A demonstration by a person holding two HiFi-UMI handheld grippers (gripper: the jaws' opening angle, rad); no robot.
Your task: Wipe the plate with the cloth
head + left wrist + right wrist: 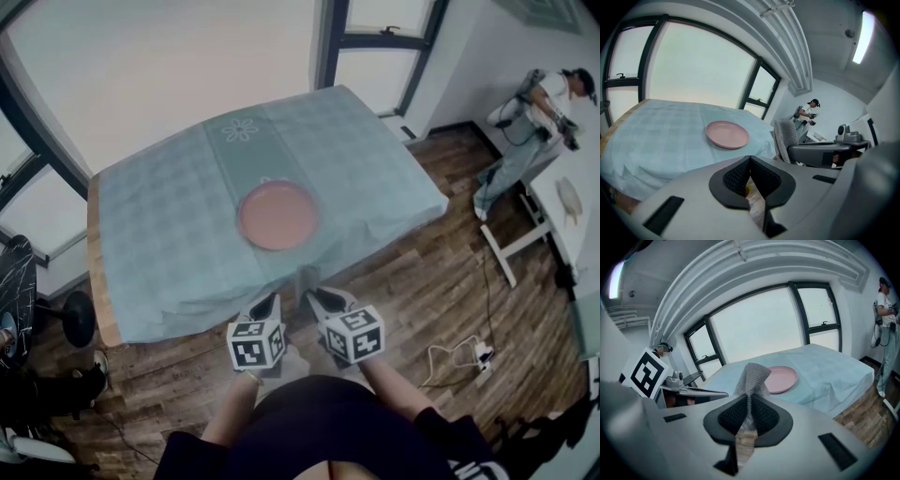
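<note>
From the head view, the pink plate (277,215) lies on the covered worktop (150,234), near the middle of its near edge. In the left gripper view, the left gripper (750,161) has its jaws closed on nothing. In the right gripper view, the right gripper (750,404) pinches the grey cloth (752,376). The cloth is best carried over the plate and its loose fold pressed flat, while the empty gripper steadies the rim.

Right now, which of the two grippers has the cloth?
The right gripper: its jaws pinch the grey cloth. The left gripper is shut with nothing between its jaws.
</note>
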